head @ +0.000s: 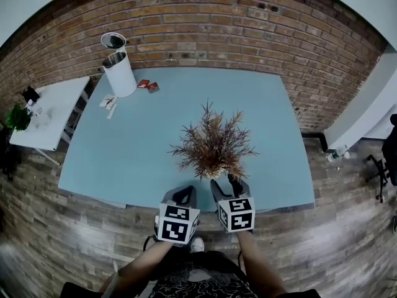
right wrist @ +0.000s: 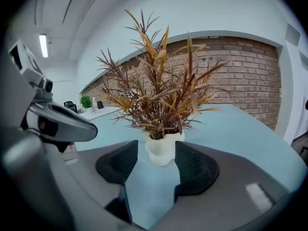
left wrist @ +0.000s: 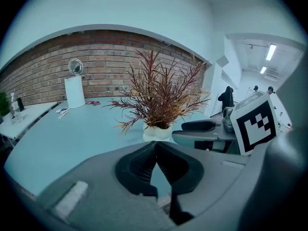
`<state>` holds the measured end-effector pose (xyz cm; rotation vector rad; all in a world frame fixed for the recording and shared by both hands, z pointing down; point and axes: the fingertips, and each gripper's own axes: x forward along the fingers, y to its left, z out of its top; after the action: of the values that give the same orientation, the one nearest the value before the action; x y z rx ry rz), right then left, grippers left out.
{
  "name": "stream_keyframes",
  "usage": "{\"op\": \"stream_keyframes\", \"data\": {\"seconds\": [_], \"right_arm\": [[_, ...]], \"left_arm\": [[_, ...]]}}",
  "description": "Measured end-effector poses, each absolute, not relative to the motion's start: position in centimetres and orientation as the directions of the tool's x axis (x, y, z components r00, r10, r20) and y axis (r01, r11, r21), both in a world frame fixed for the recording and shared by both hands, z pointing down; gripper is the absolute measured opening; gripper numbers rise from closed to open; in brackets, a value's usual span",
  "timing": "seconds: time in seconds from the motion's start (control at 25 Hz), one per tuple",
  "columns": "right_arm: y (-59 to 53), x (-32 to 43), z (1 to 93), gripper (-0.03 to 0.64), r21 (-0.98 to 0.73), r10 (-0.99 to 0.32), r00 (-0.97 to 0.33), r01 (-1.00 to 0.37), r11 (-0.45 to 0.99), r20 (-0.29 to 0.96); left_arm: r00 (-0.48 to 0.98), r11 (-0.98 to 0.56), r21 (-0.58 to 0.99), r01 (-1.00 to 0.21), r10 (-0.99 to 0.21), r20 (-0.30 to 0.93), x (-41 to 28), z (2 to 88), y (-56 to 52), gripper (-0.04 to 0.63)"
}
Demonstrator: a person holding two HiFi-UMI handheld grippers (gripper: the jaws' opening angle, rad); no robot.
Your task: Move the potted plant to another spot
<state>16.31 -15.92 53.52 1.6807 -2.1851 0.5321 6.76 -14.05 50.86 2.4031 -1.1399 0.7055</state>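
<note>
The potted plant [head: 214, 148] stands untouched on the table [head: 124, 148], close to its near edge. My right tongs [right wrist: 156, 144] are partly apart, lined up on it; my left tongs [left wrist: 155, 147] are closed, empty. Grasping and moving remain.

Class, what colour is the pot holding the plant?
White; the pot shows best in the right gripper view.

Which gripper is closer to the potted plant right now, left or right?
Right. The right gripper, jaws open, frames the white pot of the potted plant. The left gripper, shut, sits farther back beside it, short of the pot.
</note>
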Motion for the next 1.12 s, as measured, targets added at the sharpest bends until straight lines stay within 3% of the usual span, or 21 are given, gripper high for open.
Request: {"op": "stream_keyframes", "data": {"seconds": [0.52,0.72,1.12], "right_arm": [[-18.7,16.8,54.9,0.331,-0.057,-0.821,-0.273,-0.957,0.284,0.502],[-19.5,16.4,55.6,0.417,-0.047,-0.801,-0.3,-0.945,0.324,0.518],[-20.8,16.9,56.8,0.491,-0.064,-0.787,-0.306,-0.944,0.323,0.535]], "left_arm": [[0.515,-0.587,0.095,-0.804,-0.607,0.605,6.2,51.3,-15.1,0.0],[0.517,-0.582,0.107,-0.806,-0.604,0.607,6.1,51.4,-15.8,0.0],[0.52,-0.574,0.123,-0.81,-0.604,0.604,6.4,51.7,-16.6,0.0]]}}
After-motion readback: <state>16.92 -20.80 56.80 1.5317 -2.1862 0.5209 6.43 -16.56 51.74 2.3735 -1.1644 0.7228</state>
